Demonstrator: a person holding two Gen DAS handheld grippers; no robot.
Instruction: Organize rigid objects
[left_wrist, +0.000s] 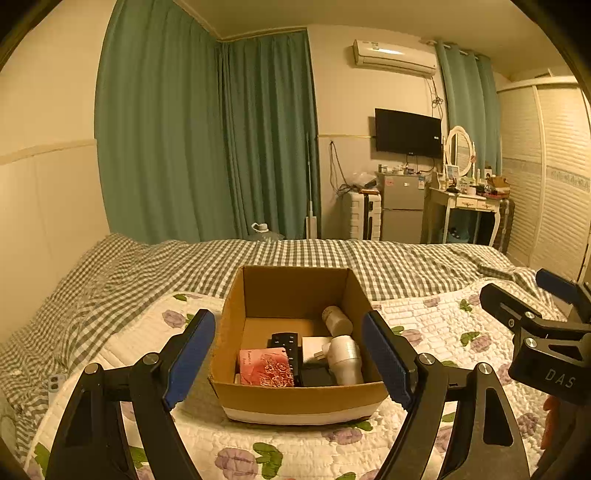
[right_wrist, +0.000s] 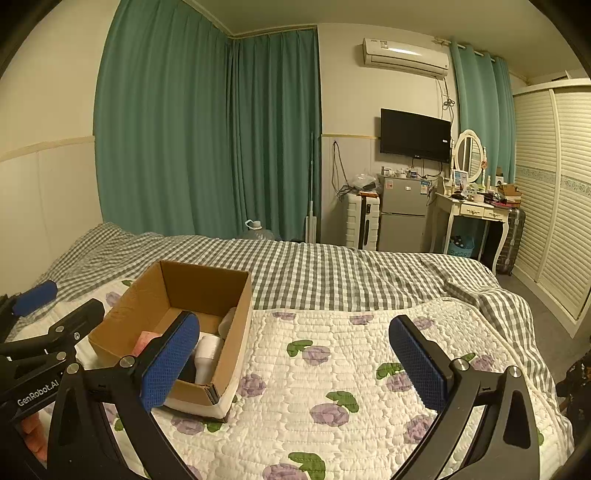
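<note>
An open cardboard box (left_wrist: 295, 400) sits on a floral quilt (left_wrist: 436, 317) on the bed. Inside lie a pink packet (left_wrist: 264, 367), a black remote (left_wrist: 286, 345), a white cup-like object (left_wrist: 345, 360), a white bottle (left_wrist: 336, 319) and a white card. My left gripper (left_wrist: 290, 362) is open and empty, its blue pads either side of the box. My right gripper (right_wrist: 295, 363) is open and empty over the quilt, to the right of the box (right_wrist: 236, 332). The right gripper also shows in the left wrist view (left_wrist: 535, 314).
A checked sheet (right_wrist: 332, 269) covers the rest of the bed. Behind are green curtains (right_wrist: 207, 122), a water jug (right_wrist: 255, 229), a suitcase (right_wrist: 364, 221), a small fridge (right_wrist: 402, 214), a wall television (right_wrist: 415, 134), a dressing table (right_wrist: 472, 210) and a wardrobe (right_wrist: 554, 199).
</note>
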